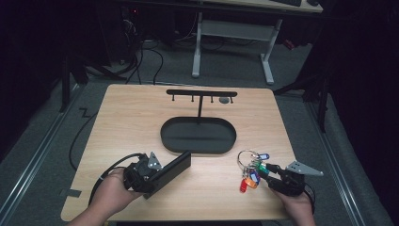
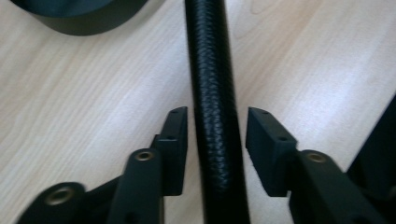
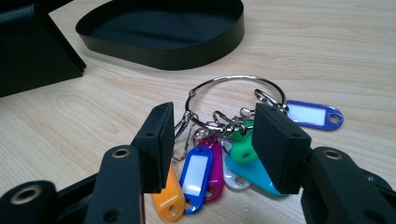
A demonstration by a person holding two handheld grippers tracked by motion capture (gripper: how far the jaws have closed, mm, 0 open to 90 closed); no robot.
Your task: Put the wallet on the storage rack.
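Left tool: jaws straddle a black leather-textured case lying near-left on the worktop; narrow gaps either side, pads not pressing. Right tool: jaws apart over the key ring and its coloured tags, near-right, ungripped, by the black tray.

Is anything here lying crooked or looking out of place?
Mildly, yes. The black case lies at a slant near the left gripper, whose open jaws straddle it without quite touching. The key tags fan out loosely on their ring between the right gripper's open jaws. The black tray sits straight.
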